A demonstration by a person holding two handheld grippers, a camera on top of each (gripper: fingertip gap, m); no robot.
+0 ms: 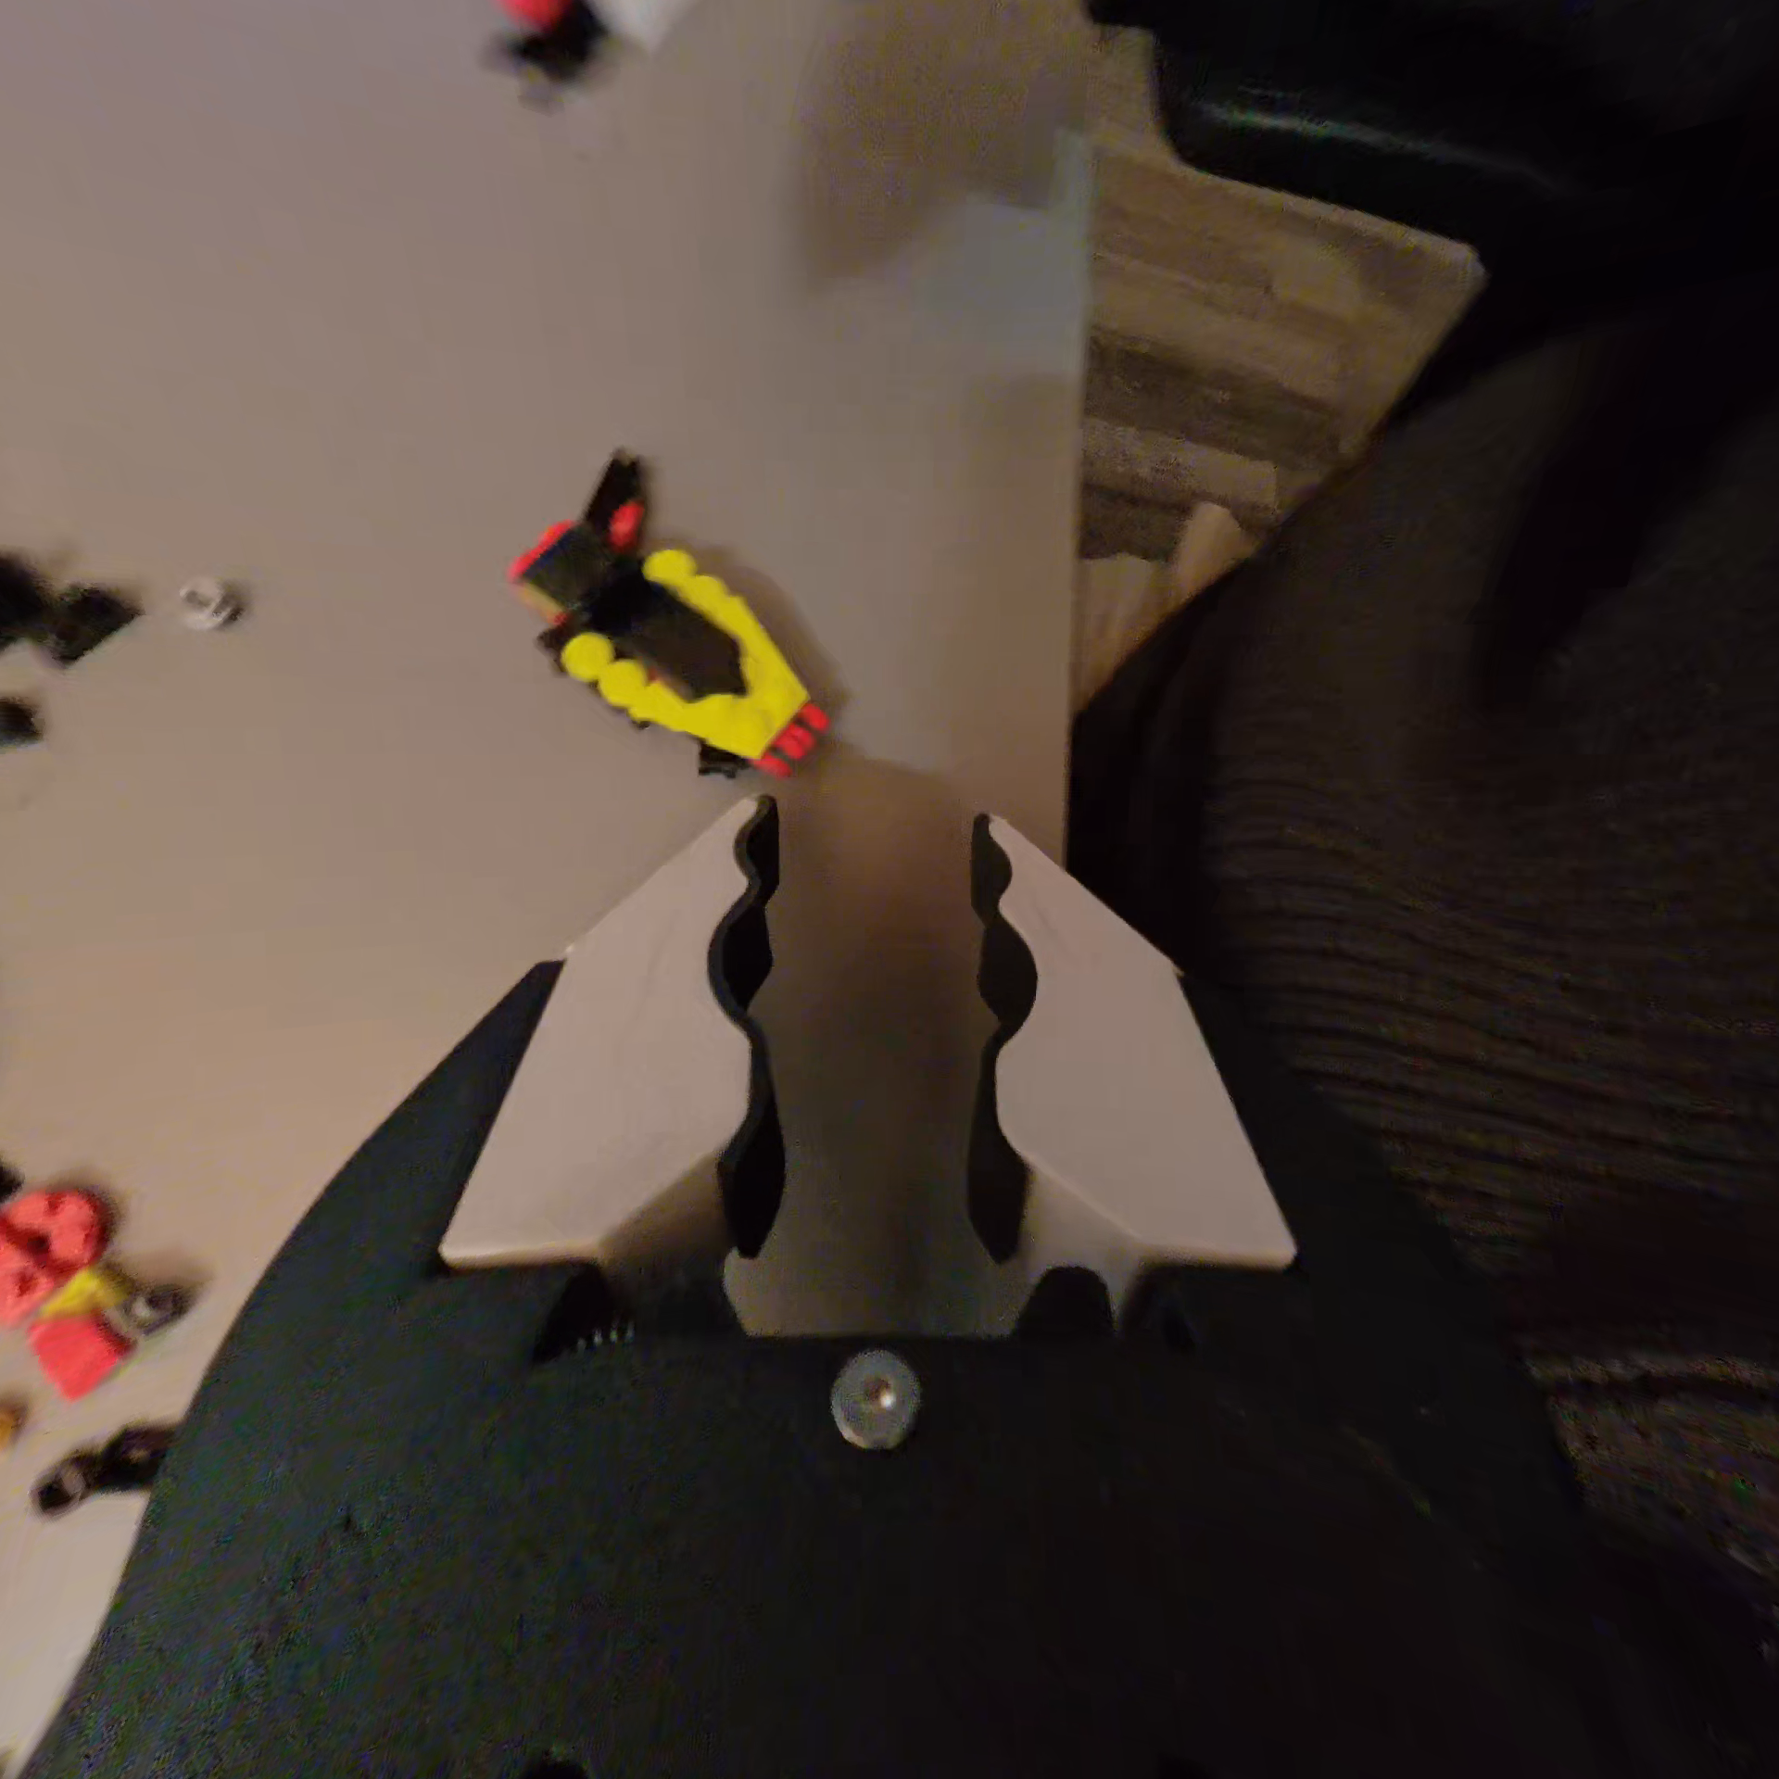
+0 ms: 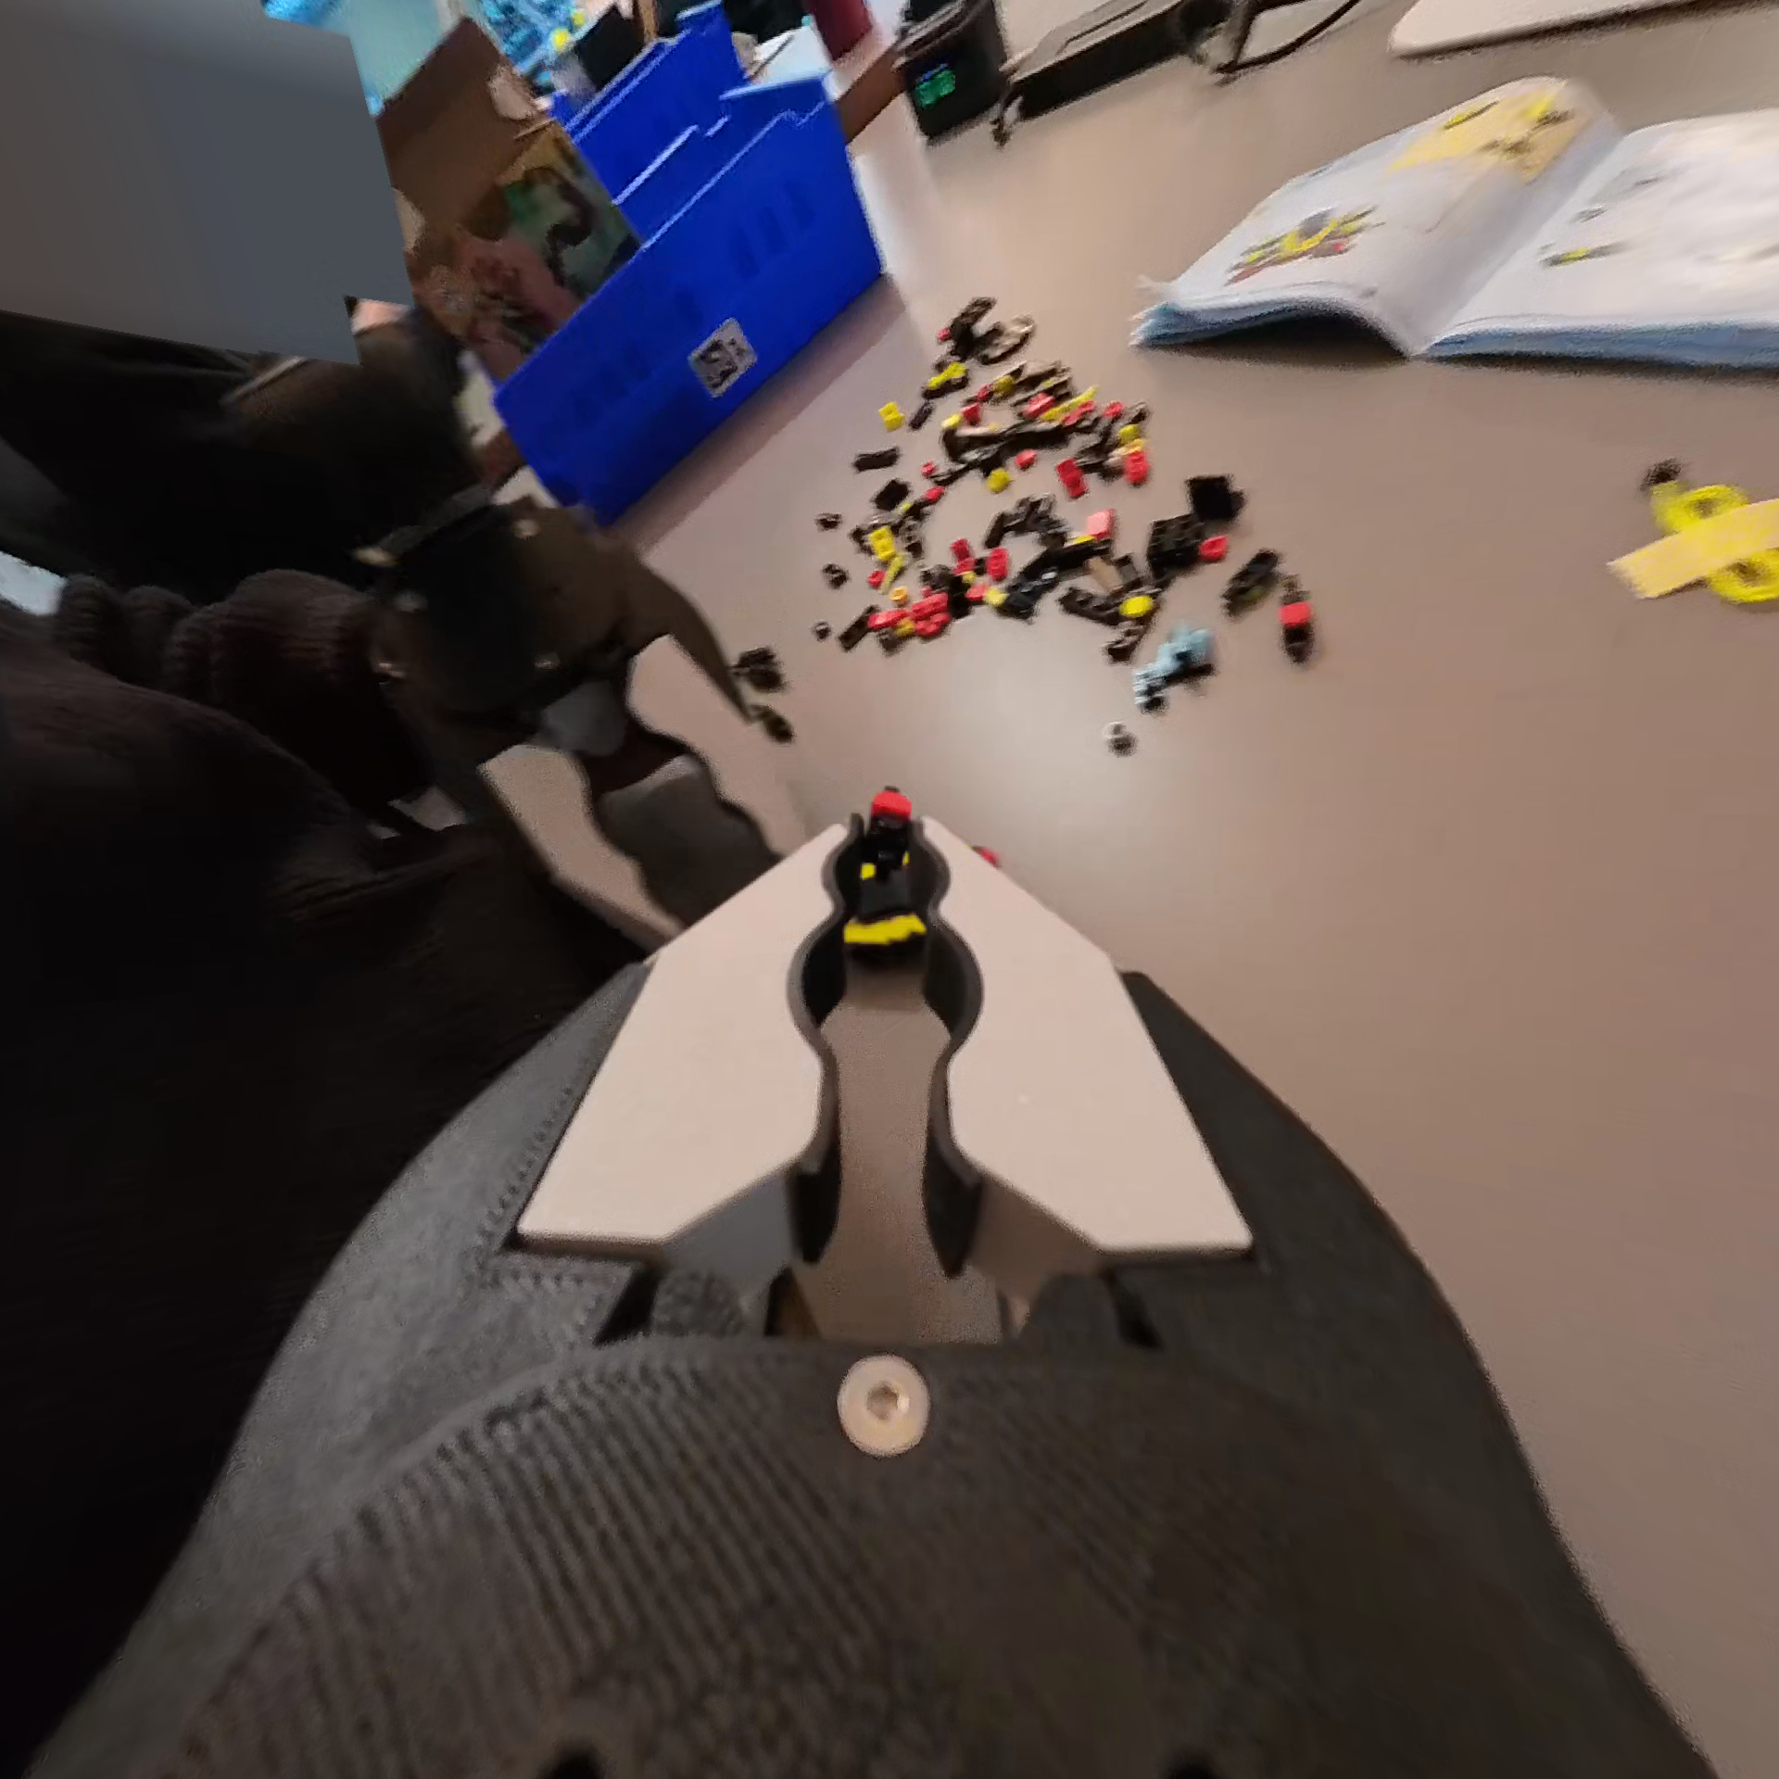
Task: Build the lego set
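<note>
A small black, yellow and red brick assembly (image 2: 884,890) sits clamped between the right claw's (image 2: 884,837) fingertips, its red end poking past them. The same yellow-and-black piece (image 1: 664,645) lies on the surface (image 1: 337,337) just ahead of the open left claw (image 1: 871,818).

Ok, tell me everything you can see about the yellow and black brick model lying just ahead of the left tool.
The brick model is a small build of plastic toy bricks lying flat on the grey table. It has a yellow wedge-shaped base with round studs along its edges, a black piece on top, red pieces at both ends and a black pointed part at the far end. It lies diagonally, near the table edge. Its near red end sits just beyond the open left tool, apparently not touching it.
</note>
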